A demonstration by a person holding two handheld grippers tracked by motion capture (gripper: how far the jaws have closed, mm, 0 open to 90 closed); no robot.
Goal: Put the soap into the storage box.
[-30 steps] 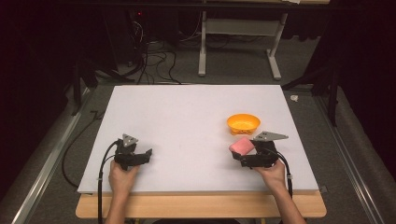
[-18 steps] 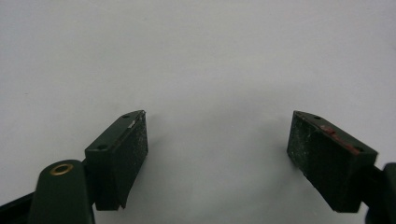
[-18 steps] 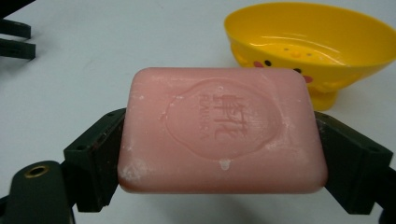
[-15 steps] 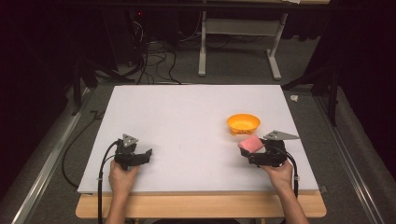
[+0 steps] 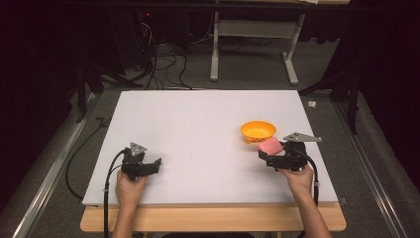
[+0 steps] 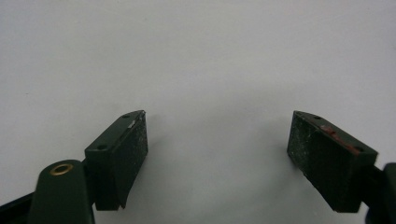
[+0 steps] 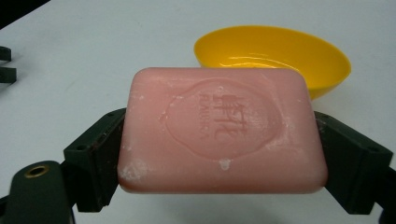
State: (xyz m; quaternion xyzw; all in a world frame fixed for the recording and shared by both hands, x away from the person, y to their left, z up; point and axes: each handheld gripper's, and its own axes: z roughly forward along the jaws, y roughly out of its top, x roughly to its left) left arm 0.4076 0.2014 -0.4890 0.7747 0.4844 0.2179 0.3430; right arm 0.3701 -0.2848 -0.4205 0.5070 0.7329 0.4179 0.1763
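one pink soap bar (image 7: 222, 130) gripped by its short ends in the right gripper (image 5: 270, 154), just short of the yellow bowl (image 5: 258, 131).
the right gripper view shows an embossed stamp on the bar's upturned face, too small to read from the high view; its long axis spans jaw to jaw. the left gripper (image 5: 153, 164) is wide open, holding nothing, over bare white table (image 5: 198, 119).

Pink stamped soap bar (image 7: 222, 133), flat, clamped by its ends, near yellow bowl (image 7: 275, 53)

Embossed, unreadable characters on pink soap (image 7: 222, 133)
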